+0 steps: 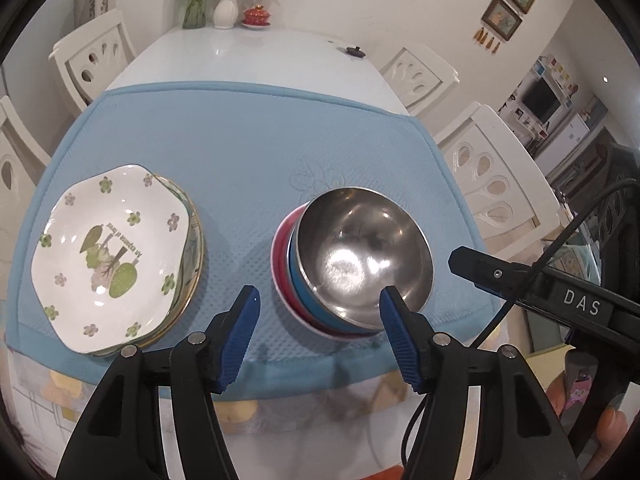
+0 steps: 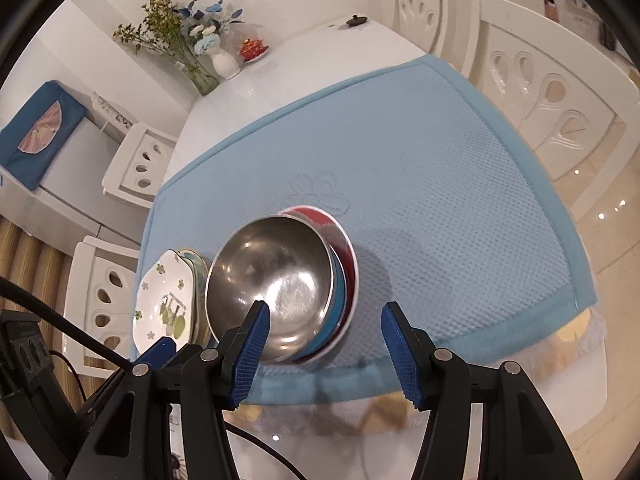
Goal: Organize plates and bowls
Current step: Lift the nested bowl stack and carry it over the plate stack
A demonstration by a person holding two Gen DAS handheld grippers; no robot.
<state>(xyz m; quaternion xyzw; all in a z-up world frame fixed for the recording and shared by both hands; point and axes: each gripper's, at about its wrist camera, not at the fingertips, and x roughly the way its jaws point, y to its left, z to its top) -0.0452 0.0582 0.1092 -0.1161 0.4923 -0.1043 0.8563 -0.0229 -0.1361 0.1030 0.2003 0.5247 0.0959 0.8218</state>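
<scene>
A stack of flower-print plates (image 1: 116,256) lies on the left of the blue mat (image 1: 248,152). To its right stands a nest of bowls: a steel bowl (image 1: 360,256) on top, with a blue bowl (image 1: 298,280) and a red bowl (image 1: 282,258) under it. My left gripper (image 1: 319,300) hangs open over the near left rim of the bowls, pads apart from them. In the right wrist view my right gripper (image 2: 325,312) is open too, its left finger in front of the steel bowl (image 2: 276,280) and its right finger over bare mat. The plates (image 2: 168,304) show at the left there.
The mat covers the near end of a white table (image 1: 248,56); its front edge is just below the bowls. Far back stand a vase of flowers (image 1: 226,8), a red lidded cup (image 1: 256,16) and a small black lid (image 1: 354,51). White chairs (image 1: 496,184) line both sides.
</scene>
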